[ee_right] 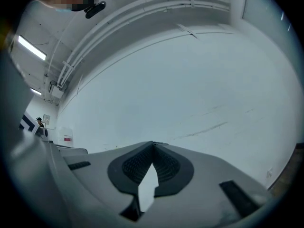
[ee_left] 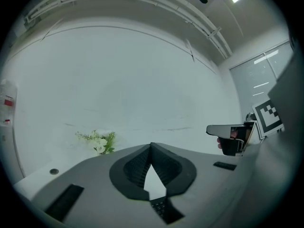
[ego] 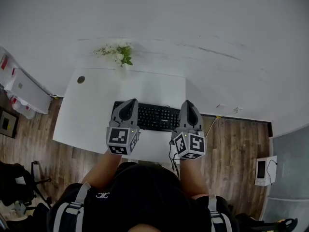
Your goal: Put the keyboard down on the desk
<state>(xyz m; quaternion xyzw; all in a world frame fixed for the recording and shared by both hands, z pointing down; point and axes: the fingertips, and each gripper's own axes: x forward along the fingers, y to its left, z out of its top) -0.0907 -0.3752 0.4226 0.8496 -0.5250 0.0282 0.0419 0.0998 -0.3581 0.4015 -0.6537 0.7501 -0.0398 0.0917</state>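
The black keyboard (ego: pixel 157 117) lies across the front of the white desk (ego: pixel 94 112). My left gripper (ego: pixel 129 104) is over its left end and my right gripper (ego: pixel 189 104) over its right end. In the left gripper view the jaws (ee_left: pixel 152 145) are shut tip to tip with nothing between the tips, and keyboard keys (ee_left: pixel 160 207) show below them. In the right gripper view the jaws (ee_right: pixel 153 144) are also shut and empty, with white desk behind them. Whether either gripper touches the keyboard is hidden.
A small vase of white flowers (ego: pixel 117 53) stands at the desk's back edge against the wall, and a cable hole (ego: pixel 81 79) is at the back left. The keyboard's cable (ego: pixel 171 154) hangs off the front edge. A white cabinet (ego: pixel 24 93) stands left of the desk.
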